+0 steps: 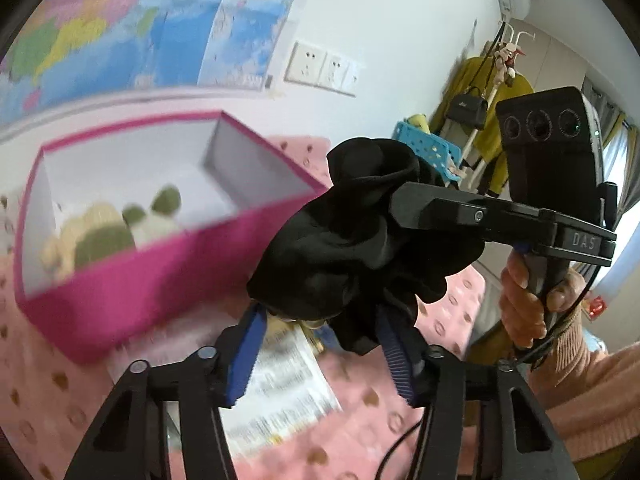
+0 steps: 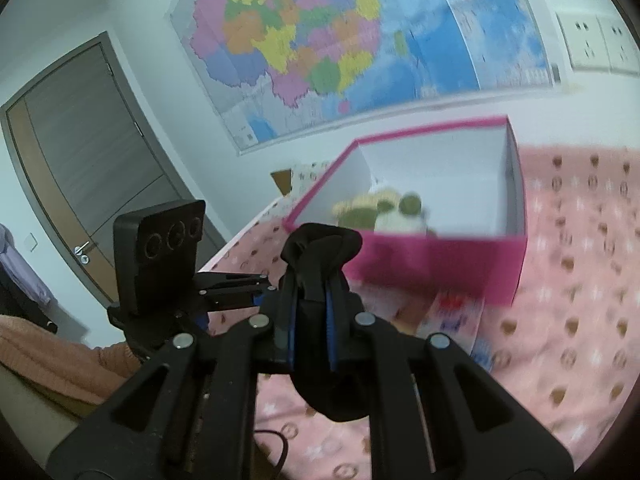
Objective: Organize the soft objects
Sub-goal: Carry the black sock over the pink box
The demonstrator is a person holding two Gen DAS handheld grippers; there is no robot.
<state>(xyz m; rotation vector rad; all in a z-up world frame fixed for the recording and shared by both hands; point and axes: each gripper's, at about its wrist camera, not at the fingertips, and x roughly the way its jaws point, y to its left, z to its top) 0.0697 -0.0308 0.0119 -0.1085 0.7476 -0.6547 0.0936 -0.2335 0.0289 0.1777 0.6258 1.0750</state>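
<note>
Fingers: right gripper [image 2: 310, 312] clamped on one black cloth [image 1: 352, 240]; left gripper [image 1: 320, 340] straddles its bunched lower end, grip unclear. One pink box [image 1: 132, 300].

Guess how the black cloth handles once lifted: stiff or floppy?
Probably floppy: the black cloth bunches and sags around the right gripper. Likely light, since it bulges upward unsupported. The left gripper straddles it, so it may stretch.

One black cloth [image 1: 352, 240], one pink box [image 1: 132, 292], two hand-held grippers, one wall map [image 2: 320, 48], one printed leaflet [image 1: 280, 392].
</note>
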